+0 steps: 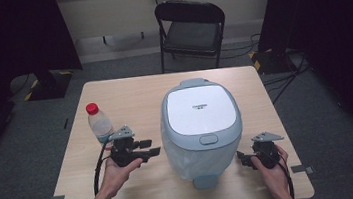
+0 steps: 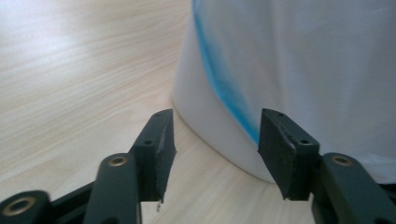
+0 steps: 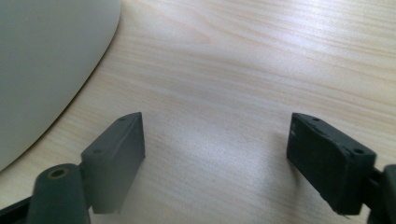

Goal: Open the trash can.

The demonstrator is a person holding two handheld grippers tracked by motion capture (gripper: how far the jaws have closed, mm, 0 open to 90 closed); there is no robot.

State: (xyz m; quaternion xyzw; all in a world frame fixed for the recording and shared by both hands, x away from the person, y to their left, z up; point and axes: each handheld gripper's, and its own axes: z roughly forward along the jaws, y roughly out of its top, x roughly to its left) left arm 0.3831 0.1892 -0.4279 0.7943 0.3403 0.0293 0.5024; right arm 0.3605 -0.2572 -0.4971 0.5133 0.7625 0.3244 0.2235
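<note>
A: So, how far along was it? The bin (image 1: 201, 127) was seen mid-table, lid down, liner bag (image 2: 299, 60) hung over its sides. Nothing was held: the left gripper (image 1: 153, 148) and right gripper (image 1: 241, 156) were both spread wide, empty, either side of it.

B: Agreed. The bottle (image 1: 98, 122) looked untouched, probably left for later. Whatever was inside couldn't be made out.

The bin lid (image 1: 201, 109) bears small grey lettering — too small to read.
</note>
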